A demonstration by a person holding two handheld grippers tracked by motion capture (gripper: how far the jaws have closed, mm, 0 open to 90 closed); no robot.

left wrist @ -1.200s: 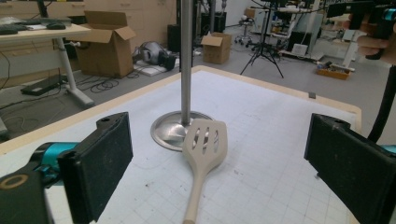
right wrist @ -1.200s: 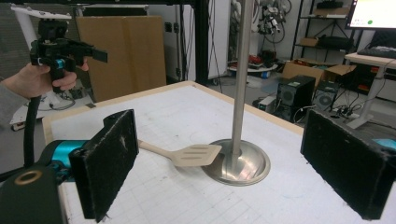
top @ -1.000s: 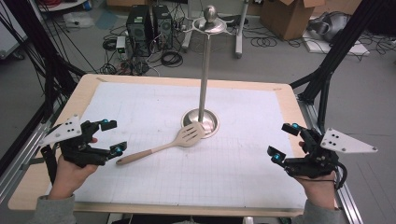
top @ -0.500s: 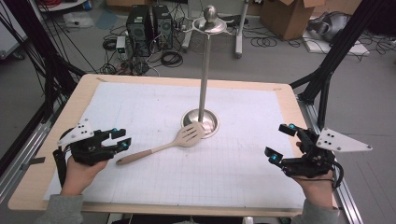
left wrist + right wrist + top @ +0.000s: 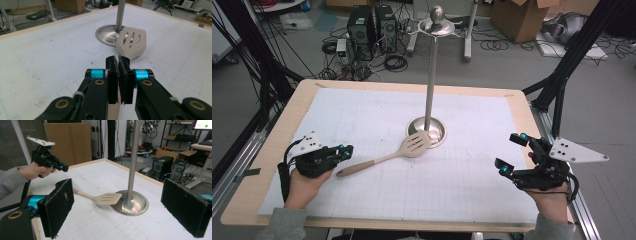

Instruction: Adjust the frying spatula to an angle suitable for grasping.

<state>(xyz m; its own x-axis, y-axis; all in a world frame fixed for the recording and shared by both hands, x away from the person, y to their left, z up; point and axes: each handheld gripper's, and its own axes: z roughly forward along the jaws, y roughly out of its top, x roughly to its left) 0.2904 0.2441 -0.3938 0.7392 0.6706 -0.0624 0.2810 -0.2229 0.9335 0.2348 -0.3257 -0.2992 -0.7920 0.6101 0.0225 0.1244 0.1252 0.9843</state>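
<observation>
Beige slotted spatula (image 5: 392, 154), looks like wood or pale plastic, lies flat on the white gridded mat (image 5: 362, 110), its blade just ahead of the left gripper (image 5: 343, 149) and leaning on the round base of the tall metal stand (image 5: 430, 85). The handle end runs back right to that gripper's tips; in the left gripper view a bit of pale handle (image 5: 113, 112) peeks out below the jaws, so they may be pinched on it, but I honestly can't be sure from these shots.

Handling-wise I'd guess it's light and stiff, nothing fragile, though the smooth slim handle could twist or pivot if pinched only at the very tip. Grabbing a bit further up the handle, nearer the blade, seems safer, since the slotted head makes it front-heavy.

Compared with a second ago: the left gripper's jaws stood wide apart and sat higher, off to the side of the handle end. They've just been closing and now sit pressed together, lower, right at the handle end. The spatula itself hasn't budged.

The right gripper (image 5: 511, 155) hangs well off to the spatula's far side with its jaws spread wide and nothing between them, same spot as before.
</observation>
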